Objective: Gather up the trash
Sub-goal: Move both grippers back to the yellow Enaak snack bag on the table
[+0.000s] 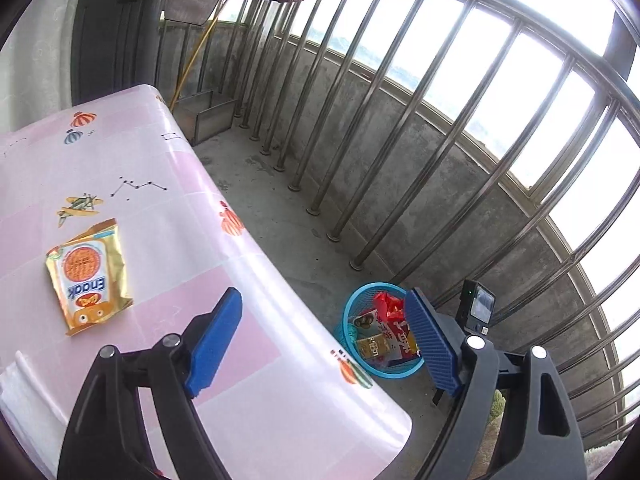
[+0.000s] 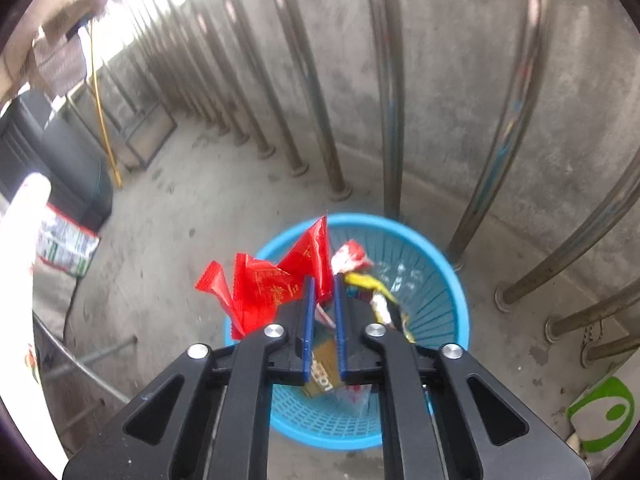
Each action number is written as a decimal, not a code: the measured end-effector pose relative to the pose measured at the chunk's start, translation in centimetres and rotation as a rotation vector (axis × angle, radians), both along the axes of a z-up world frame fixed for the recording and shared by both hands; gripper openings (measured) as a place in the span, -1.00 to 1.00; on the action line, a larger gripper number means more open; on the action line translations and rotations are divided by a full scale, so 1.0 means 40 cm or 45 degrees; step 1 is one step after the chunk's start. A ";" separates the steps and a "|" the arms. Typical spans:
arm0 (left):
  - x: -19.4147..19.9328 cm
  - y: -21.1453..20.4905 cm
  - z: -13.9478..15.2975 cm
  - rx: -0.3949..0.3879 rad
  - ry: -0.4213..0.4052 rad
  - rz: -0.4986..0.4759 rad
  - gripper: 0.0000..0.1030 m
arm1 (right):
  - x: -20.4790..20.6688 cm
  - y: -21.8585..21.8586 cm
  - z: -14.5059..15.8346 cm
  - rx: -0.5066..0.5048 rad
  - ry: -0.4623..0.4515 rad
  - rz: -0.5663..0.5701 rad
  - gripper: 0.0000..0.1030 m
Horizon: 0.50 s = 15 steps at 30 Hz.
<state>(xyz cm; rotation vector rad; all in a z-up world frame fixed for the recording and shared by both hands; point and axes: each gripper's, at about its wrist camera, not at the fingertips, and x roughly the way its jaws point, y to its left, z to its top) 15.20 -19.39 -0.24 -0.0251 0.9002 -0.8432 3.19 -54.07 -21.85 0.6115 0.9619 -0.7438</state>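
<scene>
A gold and orange snack wrapper (image 1: 90,276) lies flat on the pink table (image 1: 168,184), left of and beyond my left gripper (image 1: 324,312), which is open and empty above the table's near right part. A blue mesh bin (image 1: 380,368) stands on the floor beside the table with several wrappers in it. In the right wrist view my right gripper (image 2: 322,284) hangs over the blue bin (image 2: 440,280), its jaws narrowly apart around a corner of a red wrapper (image 2: 268,288) that sticks up over the bin's left rim.
A steel railing (image 1: 400,120) on a low concrete wall runs behind the bin. A dark cabinet (image 1: 116,40) and a metal box (image 1: 208,116) stand at the balcony's far end. A green and white bag (image 2: 64,244) lies on the floor left of the bin.
</scene>
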 end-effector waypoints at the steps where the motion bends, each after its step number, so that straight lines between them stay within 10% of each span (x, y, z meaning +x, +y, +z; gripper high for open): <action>1: -0.004 0.026 -0.002 0.004 -0.003 0.019 0.59 | 0.006 0.008 -0.011 0.005 0.042 0.003 -0.26; 15: -0.041 0.399 0.017 -0.041 -0.086 0.341 0.59 | -0.030 0.116 0.226 -0.083 -0.269 0.013 -0.07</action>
